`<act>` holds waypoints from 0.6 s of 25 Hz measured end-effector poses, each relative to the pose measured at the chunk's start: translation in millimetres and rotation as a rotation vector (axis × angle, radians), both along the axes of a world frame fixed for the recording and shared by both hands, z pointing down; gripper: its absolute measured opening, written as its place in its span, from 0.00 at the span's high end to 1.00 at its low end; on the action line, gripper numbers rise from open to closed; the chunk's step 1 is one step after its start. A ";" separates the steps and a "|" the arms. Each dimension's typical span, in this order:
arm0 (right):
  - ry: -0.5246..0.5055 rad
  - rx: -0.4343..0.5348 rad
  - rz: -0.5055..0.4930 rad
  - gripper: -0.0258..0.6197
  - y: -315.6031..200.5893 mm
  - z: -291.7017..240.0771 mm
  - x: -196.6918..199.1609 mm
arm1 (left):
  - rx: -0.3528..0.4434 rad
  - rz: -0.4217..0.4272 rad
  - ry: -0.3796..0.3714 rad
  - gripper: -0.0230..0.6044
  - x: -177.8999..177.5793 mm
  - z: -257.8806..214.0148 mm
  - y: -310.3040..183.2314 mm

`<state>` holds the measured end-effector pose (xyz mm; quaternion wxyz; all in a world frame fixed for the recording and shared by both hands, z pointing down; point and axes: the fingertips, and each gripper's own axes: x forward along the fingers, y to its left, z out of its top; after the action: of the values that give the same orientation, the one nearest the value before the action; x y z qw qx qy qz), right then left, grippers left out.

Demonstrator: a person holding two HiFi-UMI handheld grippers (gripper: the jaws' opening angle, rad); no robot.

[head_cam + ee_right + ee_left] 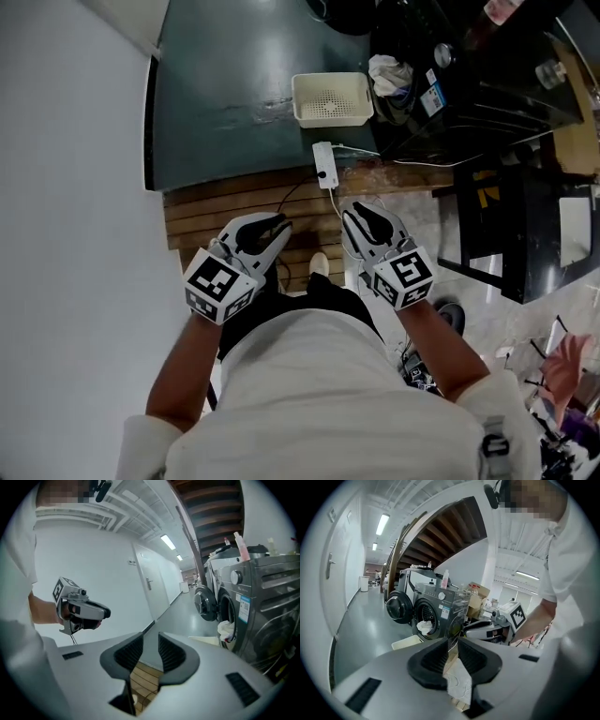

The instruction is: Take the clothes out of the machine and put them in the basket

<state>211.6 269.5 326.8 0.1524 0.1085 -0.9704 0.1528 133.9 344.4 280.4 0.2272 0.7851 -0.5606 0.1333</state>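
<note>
Both tools are idling empty: the left gripper (280,225) and right gripper (357,216) are each holding their jaws slightly apart, with nothing between. They're hovering well short of the machine (440,610). White clothes (388,71) are spilling from its open door, with the basket (330,97) just beside it on the floor. I'd be opening wider before reaching, pinching deep into the bunch, then dragging it clear of the door rim.

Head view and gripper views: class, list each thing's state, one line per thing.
Washing machine: door open.
Clothes: bunched up, spilling from the machine.
Basket: upright, empty.
Left gripper: jaws slightly apart, empty.
Right gripper: jaws slightly apart, empty.
</note>
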 end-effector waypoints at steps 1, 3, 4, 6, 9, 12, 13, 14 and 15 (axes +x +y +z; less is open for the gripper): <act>0.001 -0.003 0.020 0.82 -9.3 0.8 -3.5 | -0.005 0.025 0.004 0.84 -2.2 0.2 -11.4; 0.013 -0.005 0.057 0.82 -28.5 5.6 -11.4 | -0.013 0.073 0.010 0.84 -6.4 2.0 -31.8; 0.023 -0.006 0.076 0.82 -38.2 9.4 -15.6 | -0.016 0.097 0.013 0.85 -9.5 3.6 -40.9; 0.045 -0.009 0.120 0.79 -58.2 17.9 -25.1 | -0.022 0.142 0.022 0.85 -20.2 8.0 -58.5; 0.070 -0.016 0.210 0.77 -87.2 26.8 -46.1 | -0.030 0.214 0.049 0.85 -48.5 13.6 -83.5; 0.105 -0.019 0.294 0.74 -106.9 27.9 -75.2 | -0.034 0.303 0.052 0.85 -85.1 13.9 -104.8; 0.118 -0.018 0.320 0.73 -113.4 26.2 -86.8 | -0.036 0.338 0.045 0.85 -98.3 11.6 -112.4; 0.130 -0.018 0.347 0.72 -119.0 23.6 -98.3 | -0.040 0.373 0.041 0.85 -110.8 8.2 -119.0; 0.142 -0.018 0.373 0.71 -123.6 20.2 -109.2 | -0.047 0.408 0.041 0.85 -122.5 3.3 -124.4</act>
<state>102.4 146.0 347.0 0.1905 0.2956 -0.9188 0.1793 11.4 220.0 283.6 0.2252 0.8794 -0.3817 0.1737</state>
